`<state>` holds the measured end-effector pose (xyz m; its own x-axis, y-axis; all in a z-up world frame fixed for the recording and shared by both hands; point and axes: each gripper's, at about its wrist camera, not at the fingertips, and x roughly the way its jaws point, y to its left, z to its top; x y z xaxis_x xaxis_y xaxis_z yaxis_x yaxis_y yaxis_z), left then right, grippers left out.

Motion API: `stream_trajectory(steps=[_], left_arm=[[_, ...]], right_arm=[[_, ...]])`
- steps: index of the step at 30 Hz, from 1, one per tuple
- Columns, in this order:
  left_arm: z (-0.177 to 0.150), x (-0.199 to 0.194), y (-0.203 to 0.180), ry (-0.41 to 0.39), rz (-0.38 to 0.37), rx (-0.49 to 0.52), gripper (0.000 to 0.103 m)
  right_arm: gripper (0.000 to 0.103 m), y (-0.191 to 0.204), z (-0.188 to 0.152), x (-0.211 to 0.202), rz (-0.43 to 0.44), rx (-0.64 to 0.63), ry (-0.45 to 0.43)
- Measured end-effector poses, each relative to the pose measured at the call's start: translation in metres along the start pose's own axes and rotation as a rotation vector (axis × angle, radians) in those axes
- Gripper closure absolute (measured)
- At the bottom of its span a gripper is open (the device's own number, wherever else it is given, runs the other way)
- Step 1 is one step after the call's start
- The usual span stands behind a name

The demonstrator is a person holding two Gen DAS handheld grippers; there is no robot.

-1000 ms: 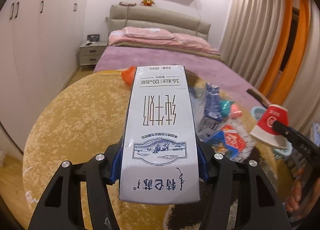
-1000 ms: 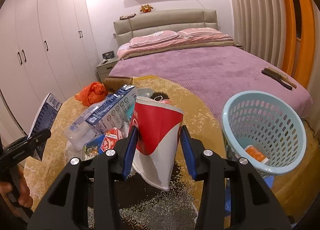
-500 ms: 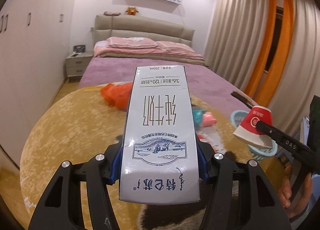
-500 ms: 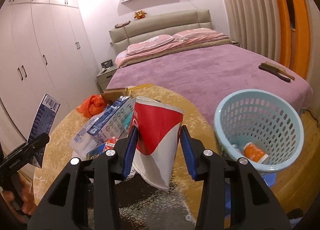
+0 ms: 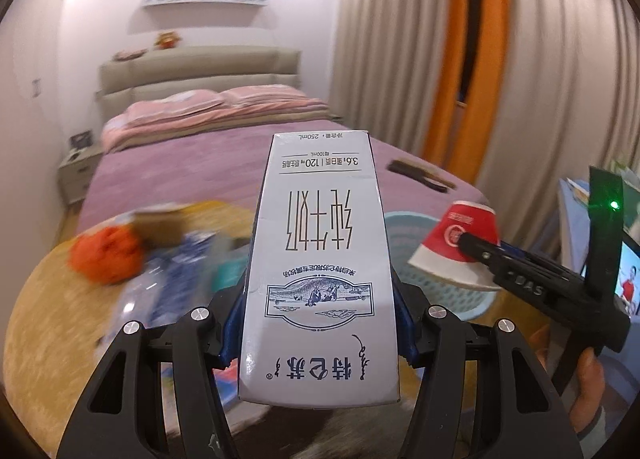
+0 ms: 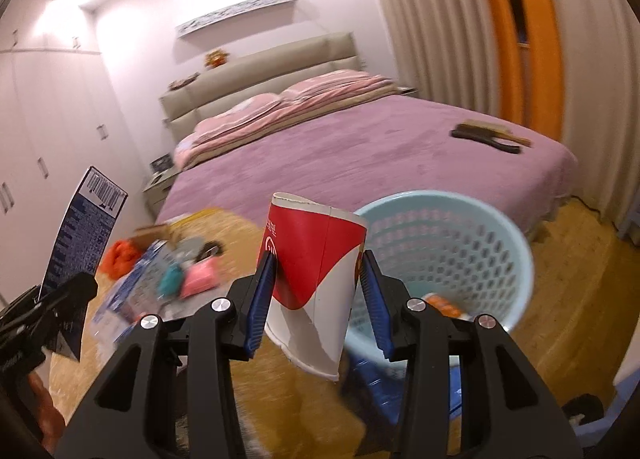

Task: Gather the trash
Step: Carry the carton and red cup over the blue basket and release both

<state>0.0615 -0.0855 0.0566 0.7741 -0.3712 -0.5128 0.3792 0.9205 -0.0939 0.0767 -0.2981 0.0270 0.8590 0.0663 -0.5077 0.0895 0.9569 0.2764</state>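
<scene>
Glossy rectangular milk carton (image 5: pixel 320 259) clamped in left tongs (image 5: pixel 320 323); tapered red-and-white paper cup (image 6: pixel 316 283) clamped in right tongs (image 6: pixel 316 295), just beside perforated pale-blue plastic basket (image 6: pixel 460 235) holding an orange-labelled item (image 6: pixel 440 305).

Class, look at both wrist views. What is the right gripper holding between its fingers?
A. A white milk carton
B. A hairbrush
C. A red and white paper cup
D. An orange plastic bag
C: in the right wrist view the right gripper is clamped on a red and white paper cup in front of the light blue basket; the milk carton sits in the left gripper.
</scene>
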Motion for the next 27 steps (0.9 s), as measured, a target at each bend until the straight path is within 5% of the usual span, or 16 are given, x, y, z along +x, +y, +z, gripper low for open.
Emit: stream_trajectory(steps=[5,13,27], left_arm=[[0.015,0.036,-0.05,0.016,-0.059,0.065,0.047],[0.023,0.096,-0.102,0.079,-0.152,0.03,0.047],[0.0,0.19,-0.109,0.312,-0.139,-0.029,0.046]], right_arm=[[0.063,-0.043,0.015,0.006,-0.068,0.063,-0.007],[0.063,-0.097,0.019,0.029,-0.176,0.099,0.046],[0.063,-0.13,0.003,0.074,-0.253,0.095,0.155]])
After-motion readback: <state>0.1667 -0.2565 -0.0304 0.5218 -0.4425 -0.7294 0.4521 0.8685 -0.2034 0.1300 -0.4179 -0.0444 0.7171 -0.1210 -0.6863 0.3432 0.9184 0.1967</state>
